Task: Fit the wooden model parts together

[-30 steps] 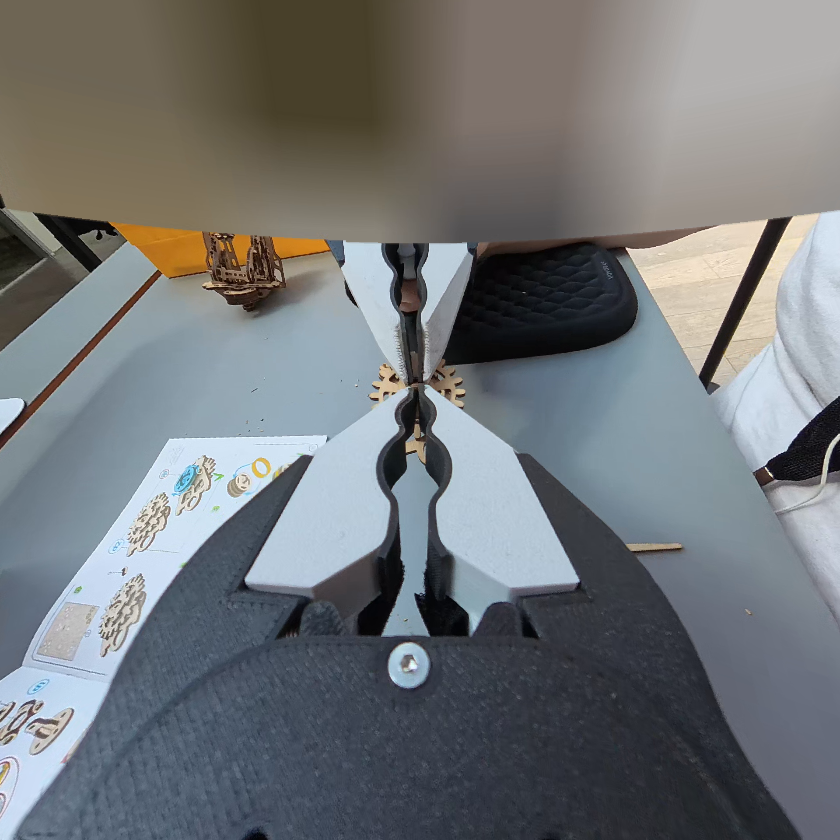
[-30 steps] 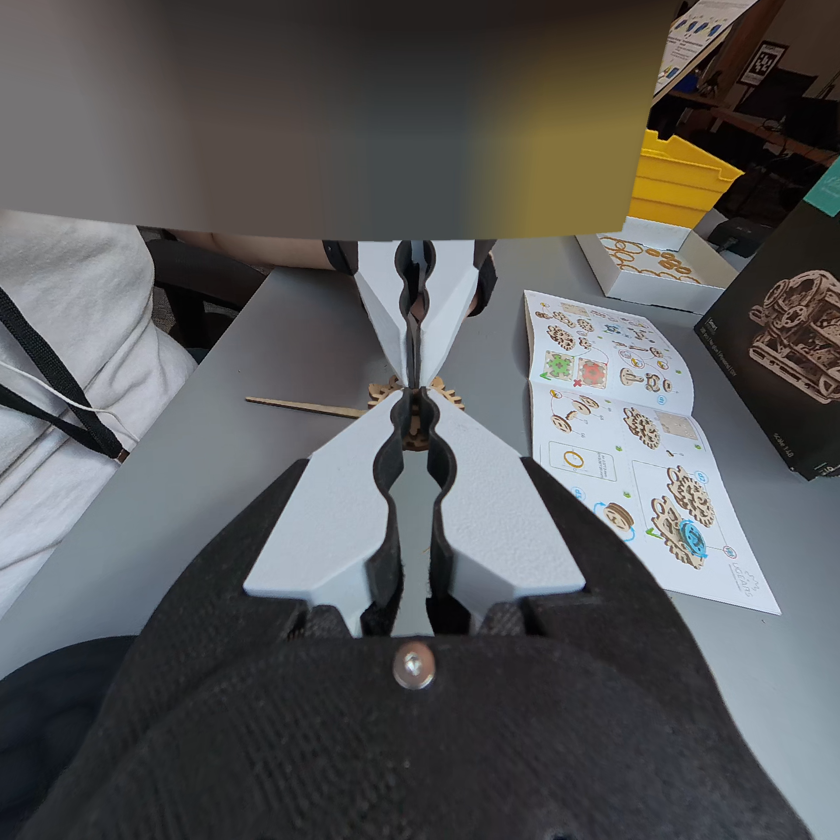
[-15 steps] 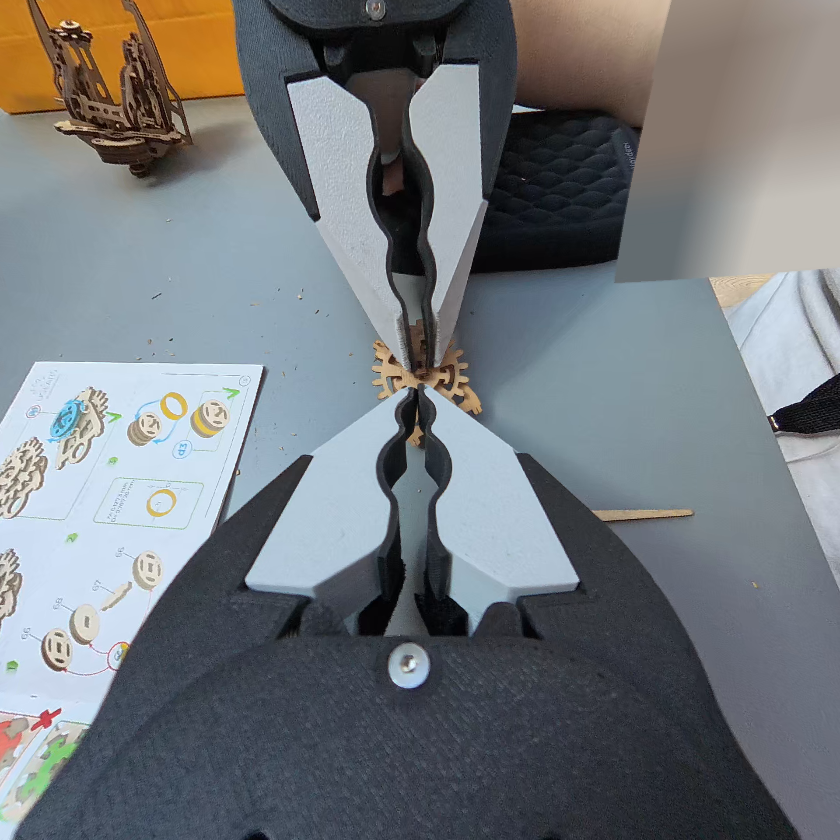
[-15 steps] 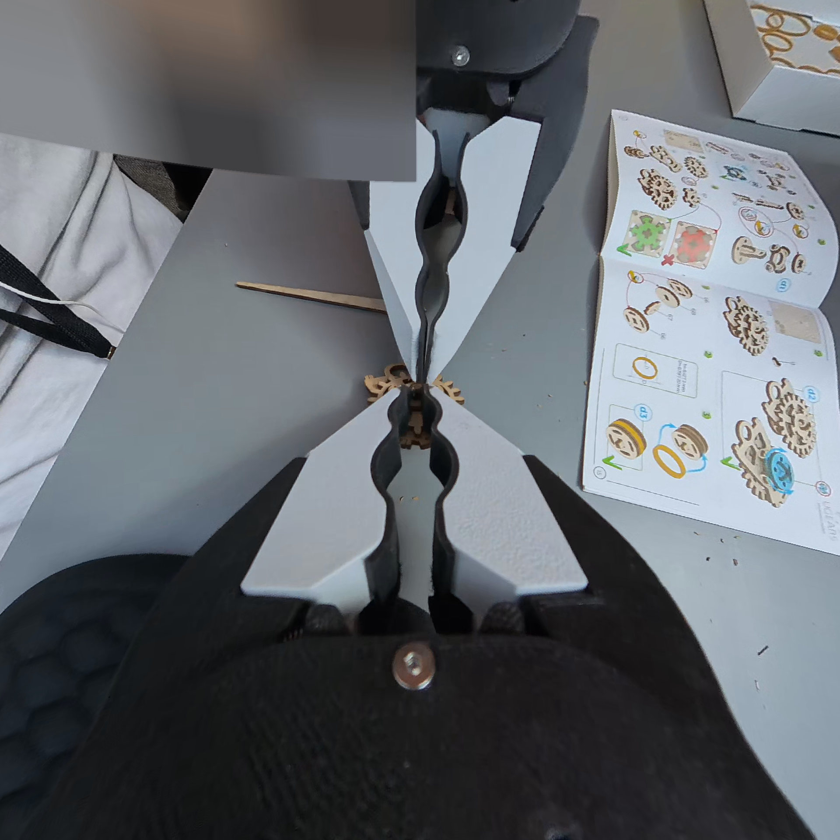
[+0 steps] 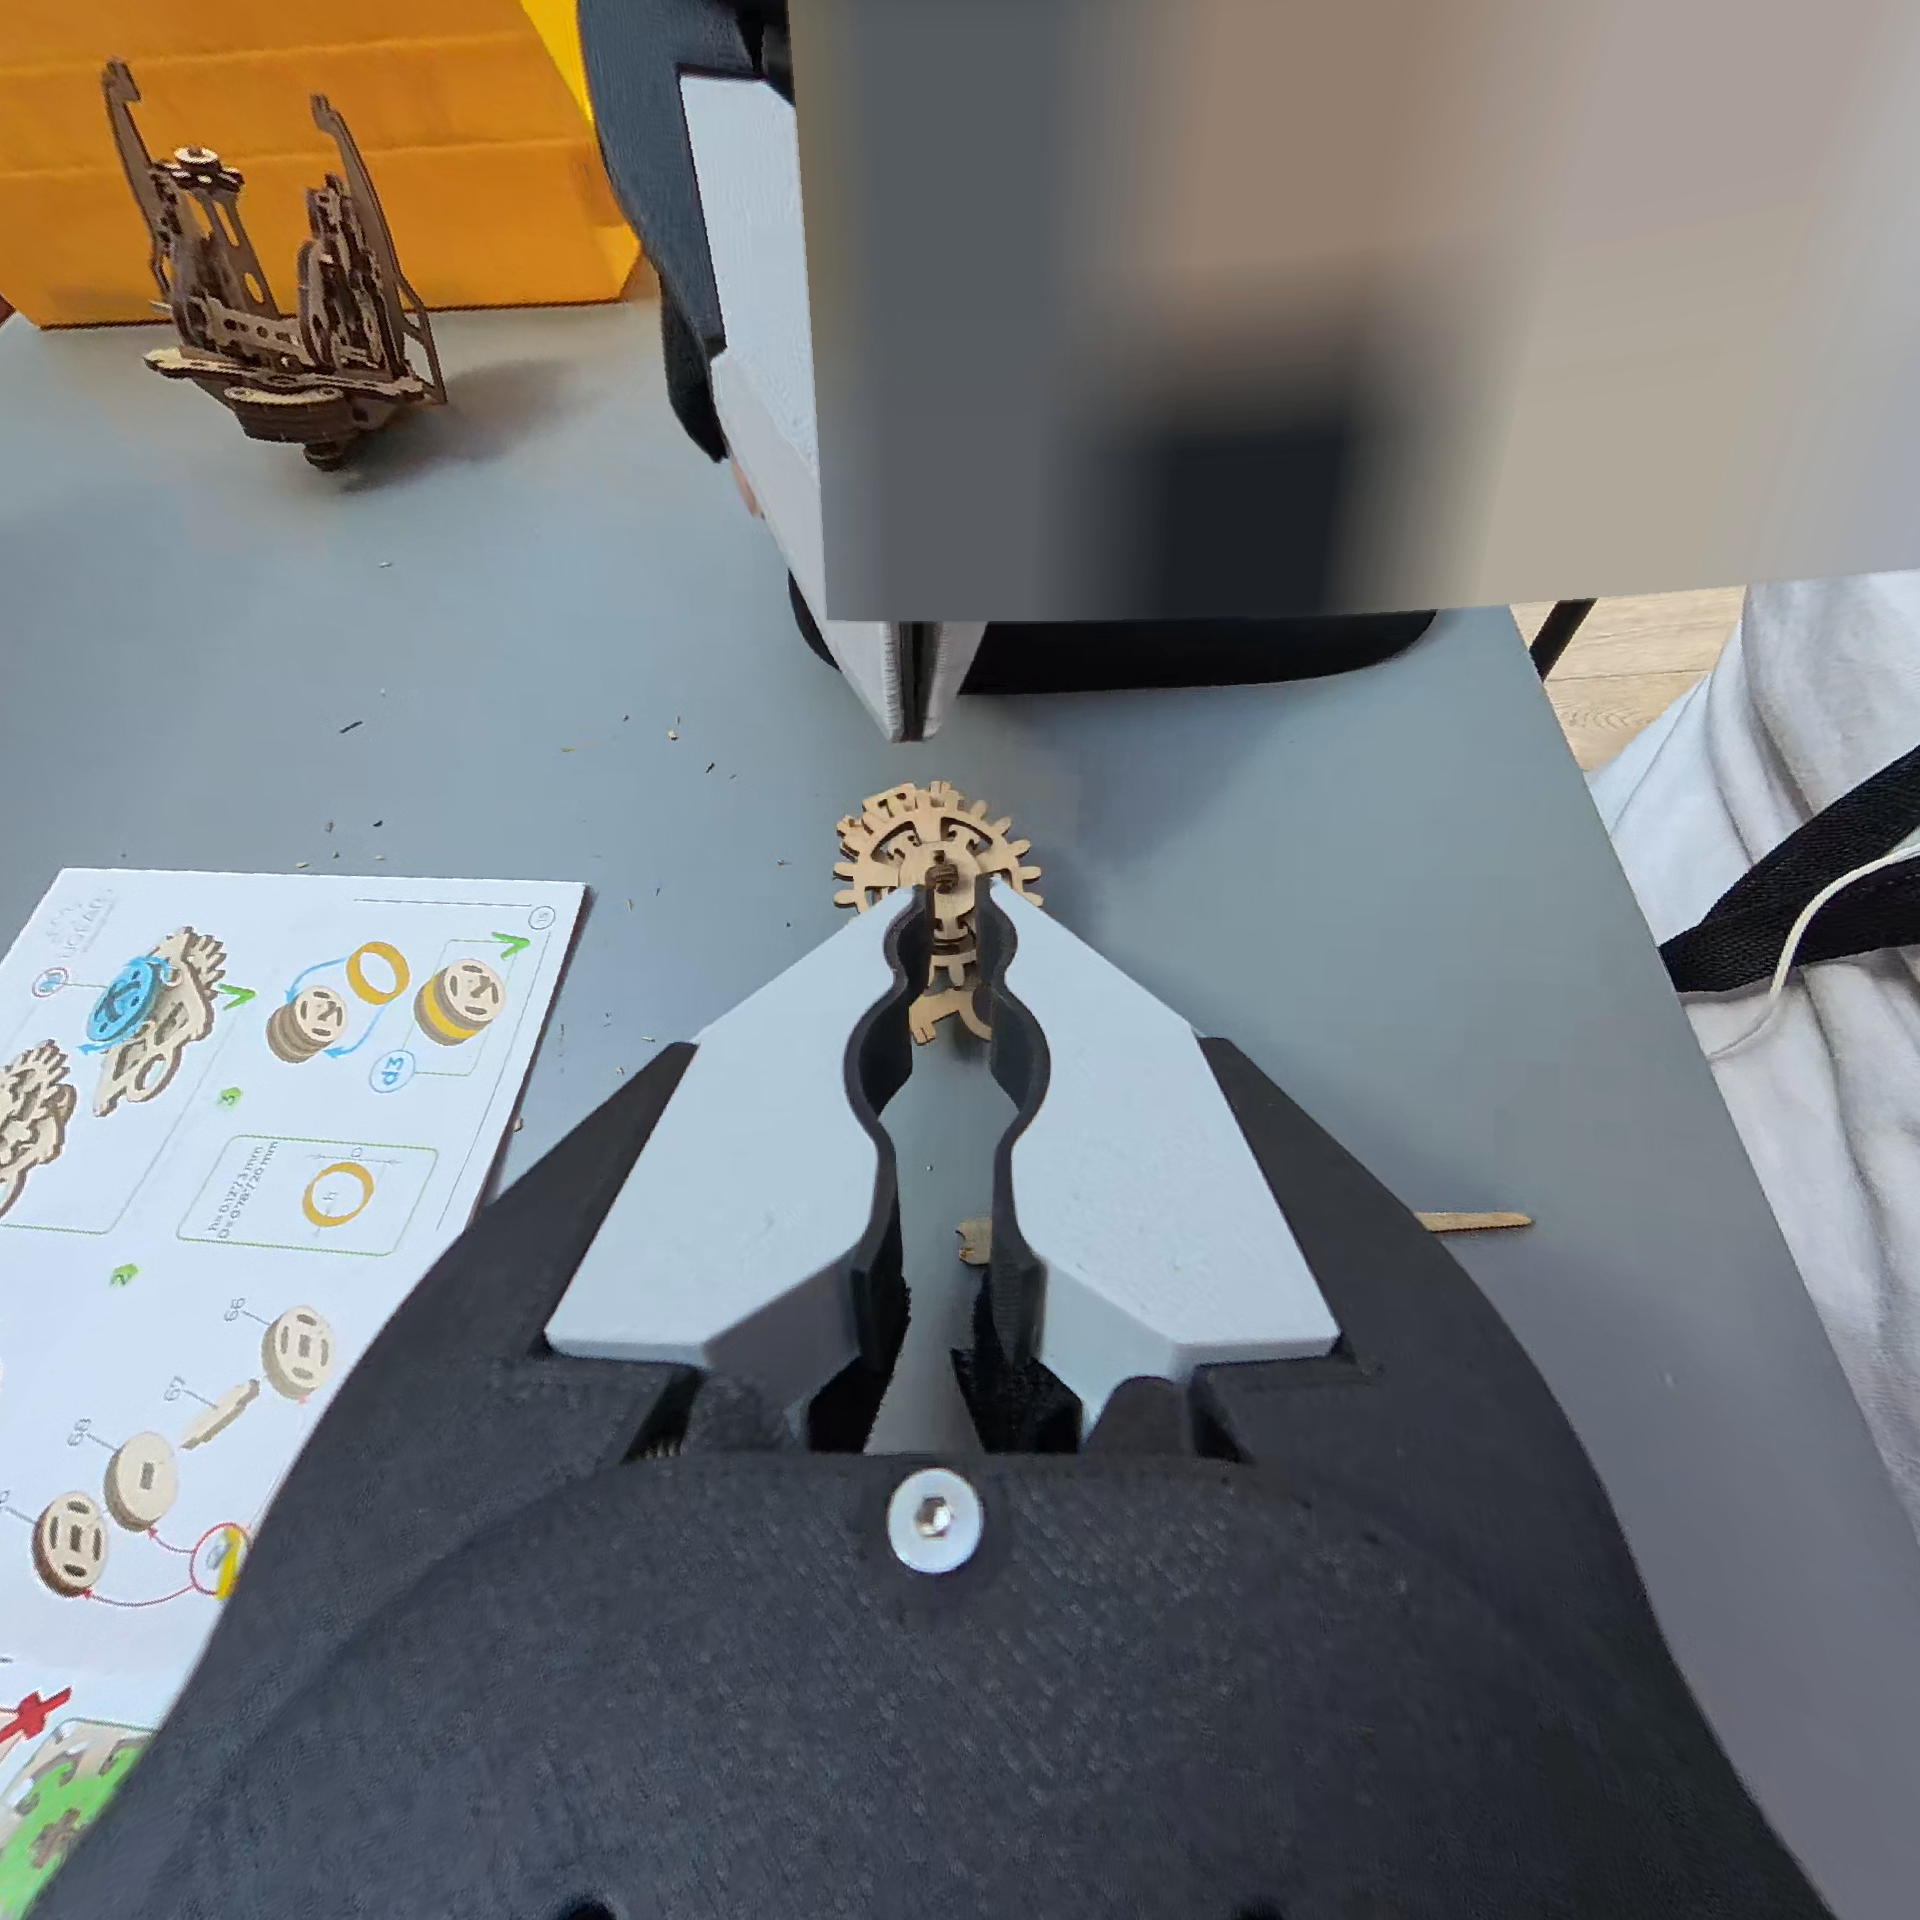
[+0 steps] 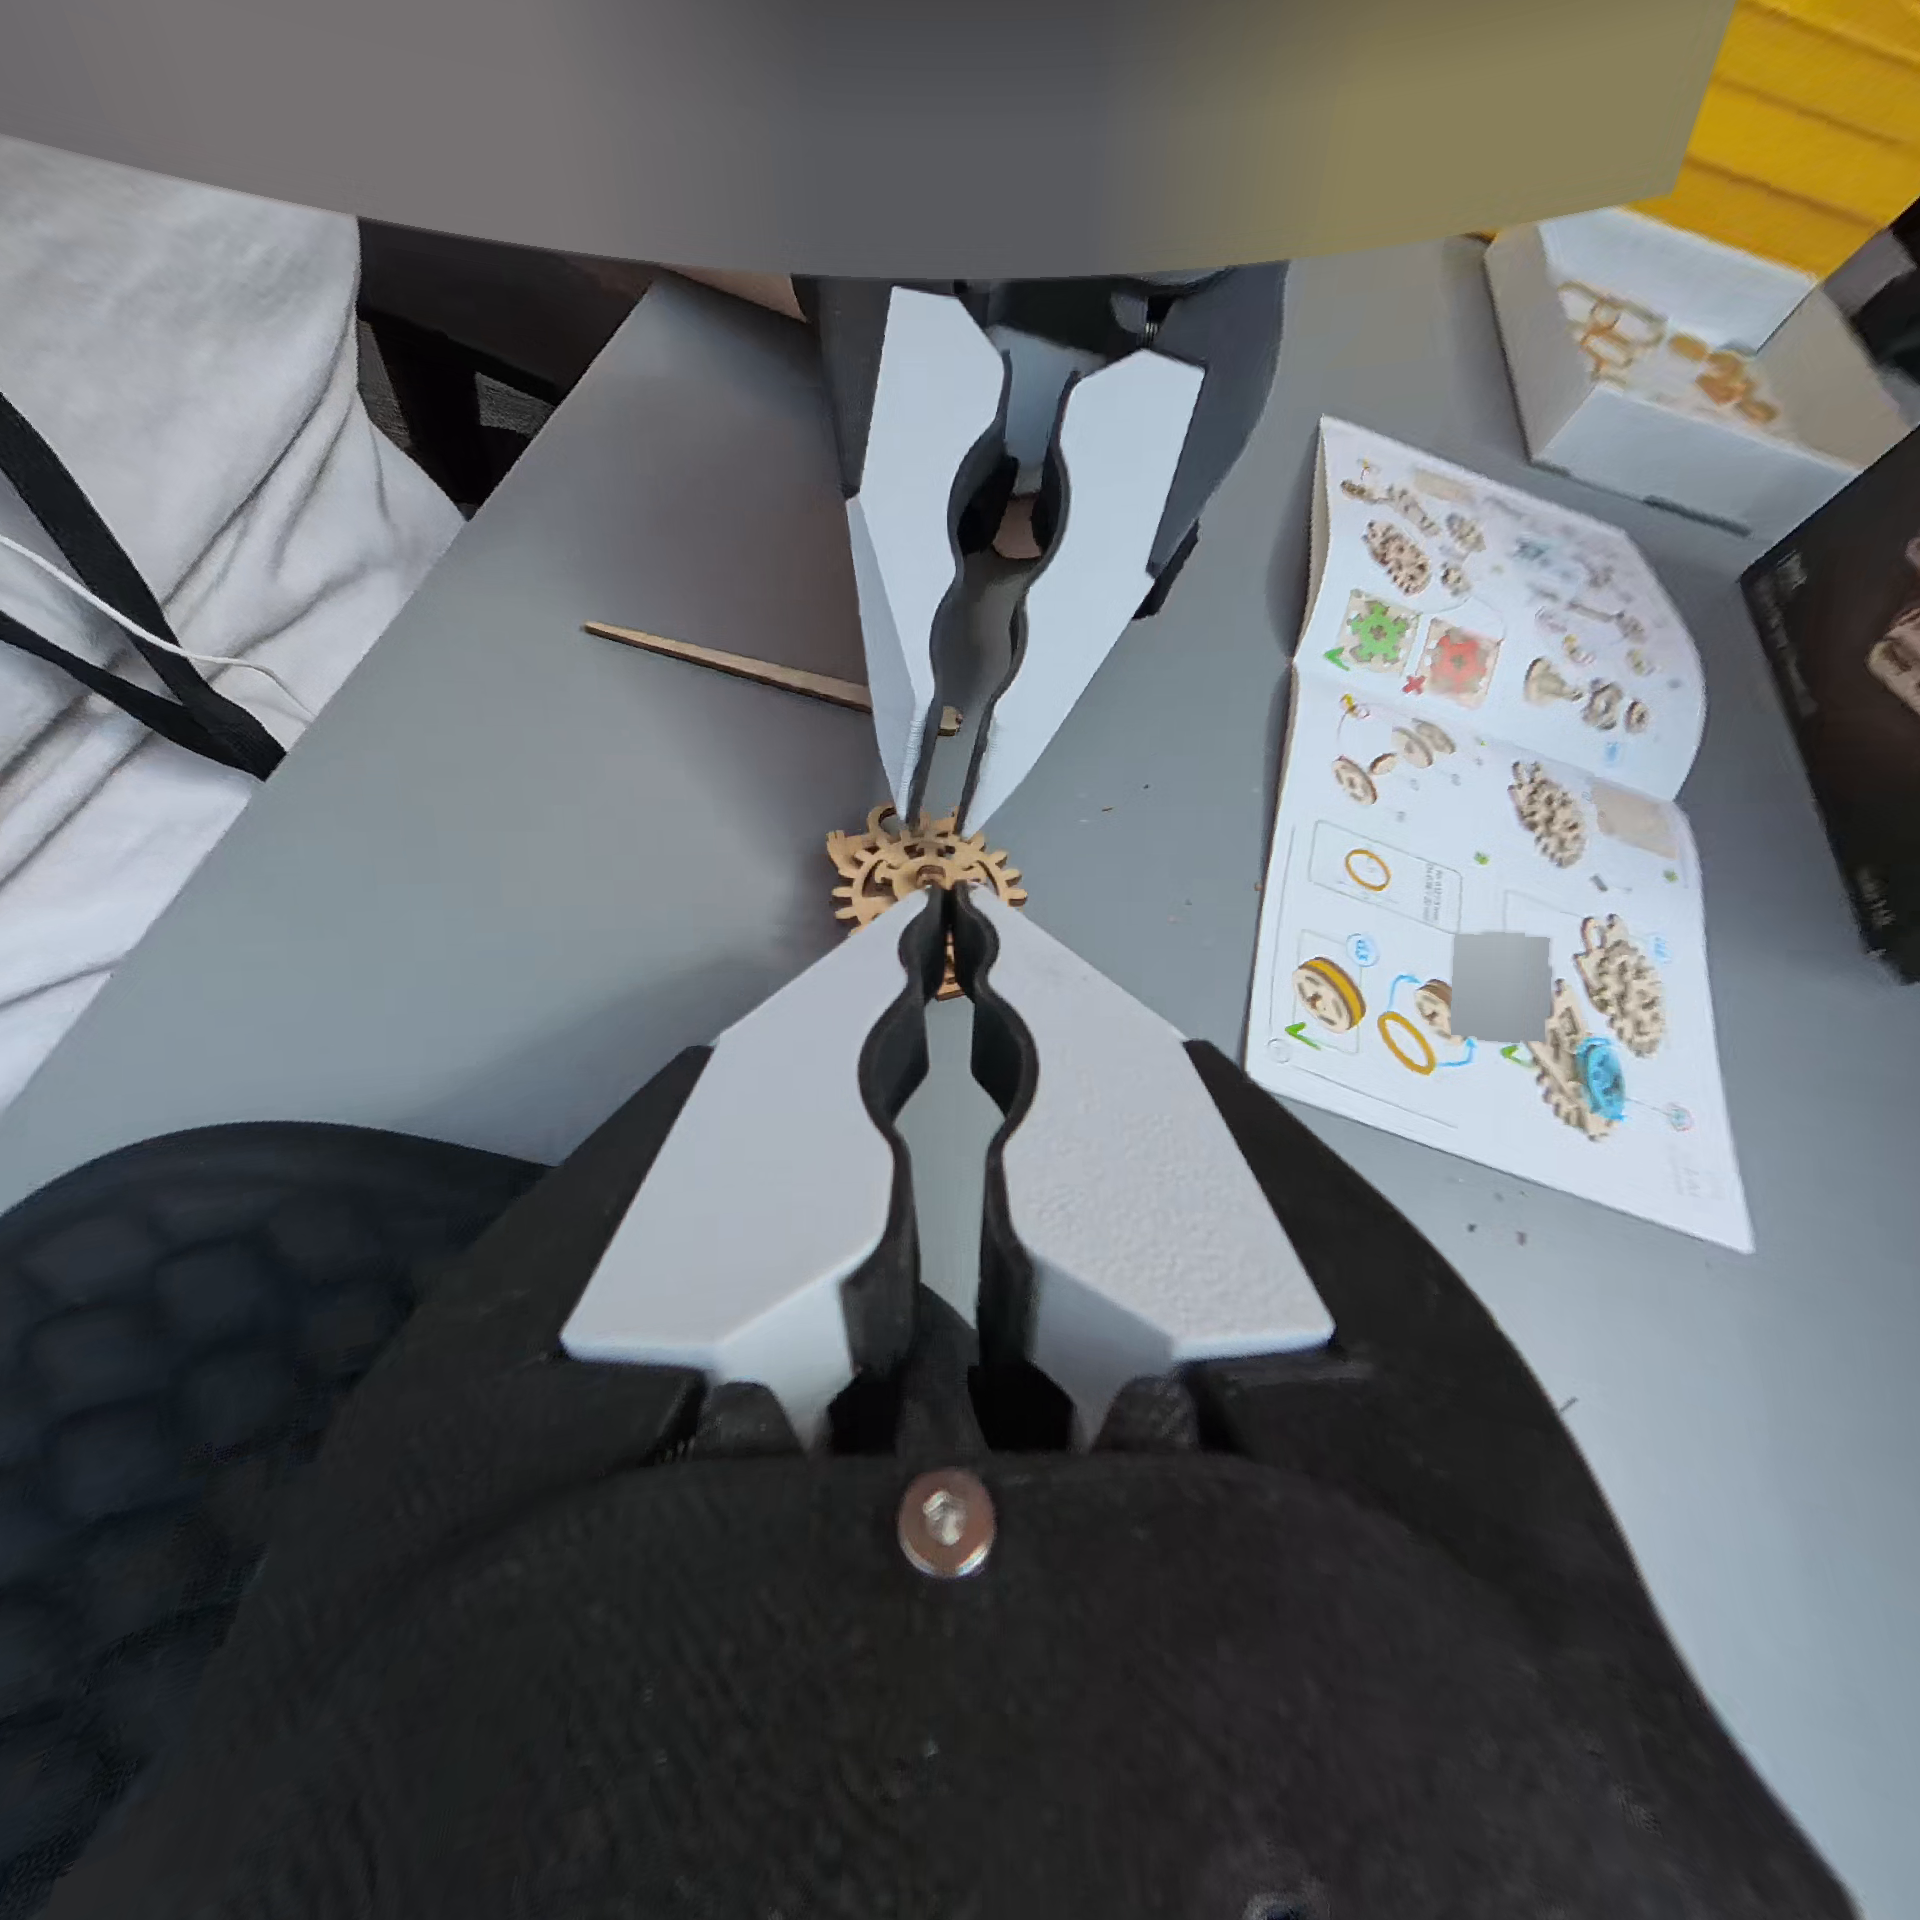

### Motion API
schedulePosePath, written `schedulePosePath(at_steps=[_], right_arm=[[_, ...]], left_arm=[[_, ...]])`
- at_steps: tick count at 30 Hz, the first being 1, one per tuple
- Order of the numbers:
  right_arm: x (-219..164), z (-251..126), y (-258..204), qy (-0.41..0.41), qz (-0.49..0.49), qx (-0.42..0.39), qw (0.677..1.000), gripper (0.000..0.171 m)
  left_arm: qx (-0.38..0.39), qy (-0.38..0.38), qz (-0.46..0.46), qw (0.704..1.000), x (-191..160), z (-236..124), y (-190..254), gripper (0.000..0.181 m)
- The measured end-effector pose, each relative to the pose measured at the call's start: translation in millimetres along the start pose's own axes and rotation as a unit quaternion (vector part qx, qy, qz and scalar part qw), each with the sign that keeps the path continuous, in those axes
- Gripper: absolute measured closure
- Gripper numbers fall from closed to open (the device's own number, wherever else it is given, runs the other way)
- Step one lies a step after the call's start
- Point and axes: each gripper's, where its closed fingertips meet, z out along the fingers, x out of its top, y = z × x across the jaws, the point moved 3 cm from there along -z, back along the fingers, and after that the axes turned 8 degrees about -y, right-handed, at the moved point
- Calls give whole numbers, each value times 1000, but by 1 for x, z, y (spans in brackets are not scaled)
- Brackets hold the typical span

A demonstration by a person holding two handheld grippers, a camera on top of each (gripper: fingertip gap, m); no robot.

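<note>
A light wooden gear (image 5: 894, 842) with an axle piece through its hub stands on edge over the grey table (image 5: 1299, 935). My left gripper (image 5: 948, 899) is shut on the gear's hub part, and wood shows between its pads. It also shows in the right wrist view (image 6: 940, 805), behind the gear (image 6: 883, 862). My right gripper (image 6: 940, 904) is shut, with its tips right in front of the hub. In the left wrist view the right gripper (image 5: 914, 727) hangs a short way beyond the gear, tips together and clear of it. Nothing shows between them.
A thin wooden stick (image 6: 727, 660) lies on the table under the left gripper. An instruction booklet (image 6: 1507, 831) lies open beside it. A dark wooden model (image 5: 281, 312) stands before an orange box (image 5: 312, 156). A white parts box (image 6: 1662, 343), a black cushion (image 6: 208, 1299) and a person in white (image 5: 1818, 831) are nearby. The grippers are tip to tip, or close to it. Left tips and right tips are each some 30 cm from the dark wooden model (image 5: 281, 312).
Both grippers' tips met at the gear before. In the left wrist view the right gripper has since drawn back from it, and the gear shows more fully in the left gripper.
</note>
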Motion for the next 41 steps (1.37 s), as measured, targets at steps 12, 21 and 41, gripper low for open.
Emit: schedulePosePath(at_steps=[12, 21, 41], right_arm=[[-2, 20, -10, -39, -323, -131, 936, 171], [-4, 19, -16, -39, -323, -130, 937, 171], [-7, 17, -20, -23, -288, -111, 951, 171]], left_arm=[[20, -21, 22, 999, -2, 6, 0, 180], [28, -16, 58, 998, 0, 9, 4, 181], [26, -7, 120, 992, 1, 12, 8, 181]])
